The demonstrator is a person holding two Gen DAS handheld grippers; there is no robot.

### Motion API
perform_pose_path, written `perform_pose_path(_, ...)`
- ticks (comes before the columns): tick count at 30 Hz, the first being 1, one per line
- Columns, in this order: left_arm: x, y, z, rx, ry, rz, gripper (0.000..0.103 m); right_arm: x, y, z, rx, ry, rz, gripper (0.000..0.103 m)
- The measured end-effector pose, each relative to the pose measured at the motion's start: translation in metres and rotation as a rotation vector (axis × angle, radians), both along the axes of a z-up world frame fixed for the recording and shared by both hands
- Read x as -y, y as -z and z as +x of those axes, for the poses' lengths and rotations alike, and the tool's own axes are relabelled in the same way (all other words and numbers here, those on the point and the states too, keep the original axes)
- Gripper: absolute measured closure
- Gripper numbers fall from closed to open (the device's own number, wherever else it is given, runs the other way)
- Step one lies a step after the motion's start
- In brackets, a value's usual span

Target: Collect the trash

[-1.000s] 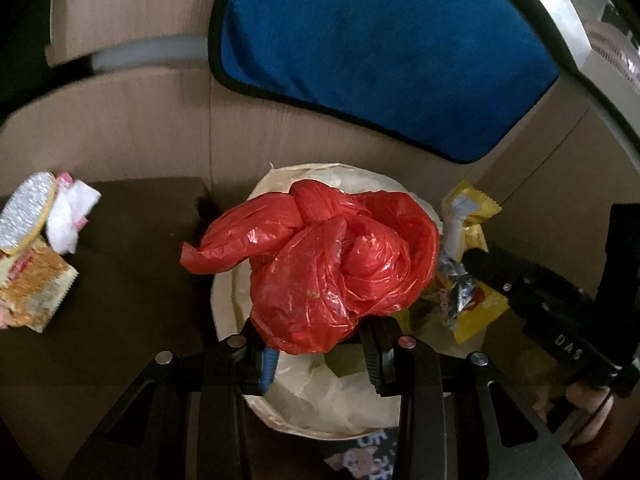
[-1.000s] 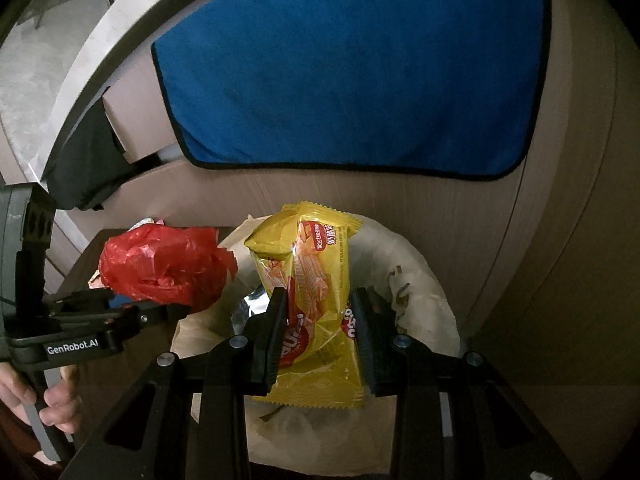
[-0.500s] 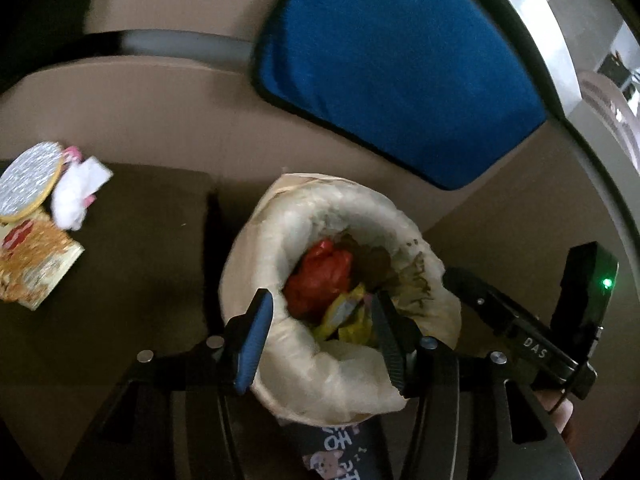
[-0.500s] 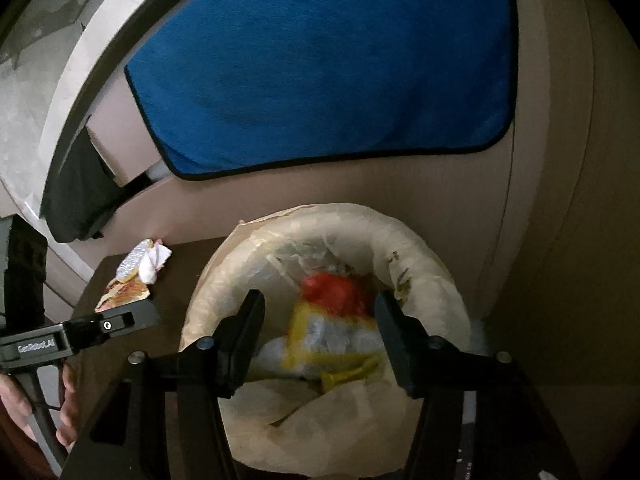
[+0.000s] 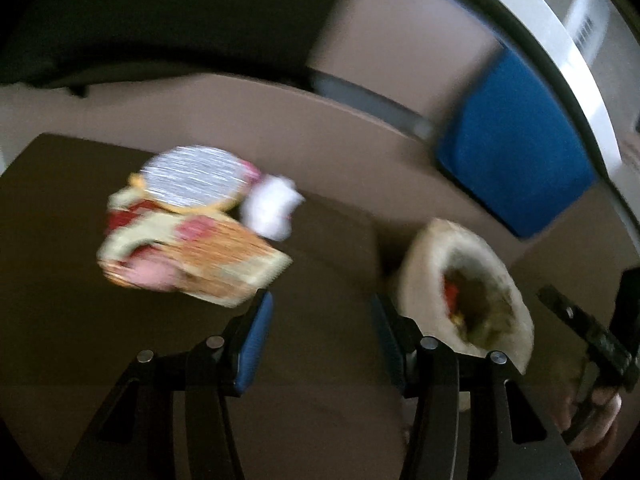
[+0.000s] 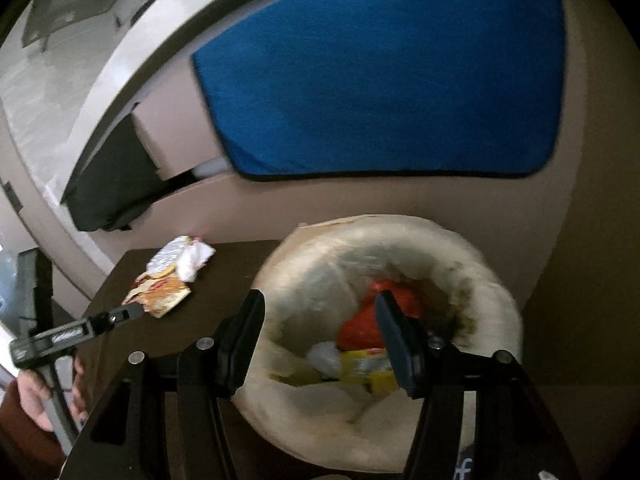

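The cream-lined trash bin (image 6: 492, 292) stands on the floor against the right edge of the dark brown table (image 5: 132, 360), its rolled rim wide open and backed by the beige wall. Inside it lie the red plastic bag (image 6: 362, 326), the yellow snack packet (image 6: 370, 368) and a scrap of white beneath them. The right gripper (image 6: 322, 330) hangs over the near side of the bin's mouth with its jaws spread and nothing between them; they have just been opening. The left gripper (image 5: 322, 334) is left of the bin, over bare tabletop, likewise released and holding nothing, its jaws also having just opened. Left of the bin and farther back on the table sits the remaining litter: a flattened snack wrapper (image 5: 188, 258), a round foil lid (image 5: 192, 180) resting on its far edge, and a crumpled white tissue (image 5: 272, 212) touching both. The tabletop between that pile and the bin is clear. The left wrist view, blurred, shows the pile large and the bin only at an angle. The right wrist view alone looks down into the bin and also shows a person's hand (image 6: 36, 400) on the left gripper's handle. A blue cushion (image 6: 380, 76) leans on the wall behind the bin.
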State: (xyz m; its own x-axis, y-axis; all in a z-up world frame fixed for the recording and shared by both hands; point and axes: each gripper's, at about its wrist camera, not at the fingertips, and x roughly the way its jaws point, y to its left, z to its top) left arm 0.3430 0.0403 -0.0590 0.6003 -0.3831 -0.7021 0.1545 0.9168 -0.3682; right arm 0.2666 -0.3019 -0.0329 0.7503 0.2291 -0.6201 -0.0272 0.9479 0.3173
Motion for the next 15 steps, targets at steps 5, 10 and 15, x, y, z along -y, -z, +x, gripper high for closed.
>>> perform_pose_path(5, -0.062, -0.001, 0.032, 0.024, -0.121, -0.056, 0.051, -0.041, -0.002, 0.010, 0.005, -0.079, 0.001, 0.048)
perform_pose_path(10, -0.093, 0.012, 0.090, -0.050, -0.152, -0.091, 0.051, -0.080, 0.004, 0.020, -0.017, -0.147, -0.001, 0.048)
perform_pose_path(15, -0.102, 0.031, 0.139, -0.105, -0.184, -0.028, 0.051, -0.112, 0.013, 0.020, -0.032, -0.194, -0.039, 0.048)
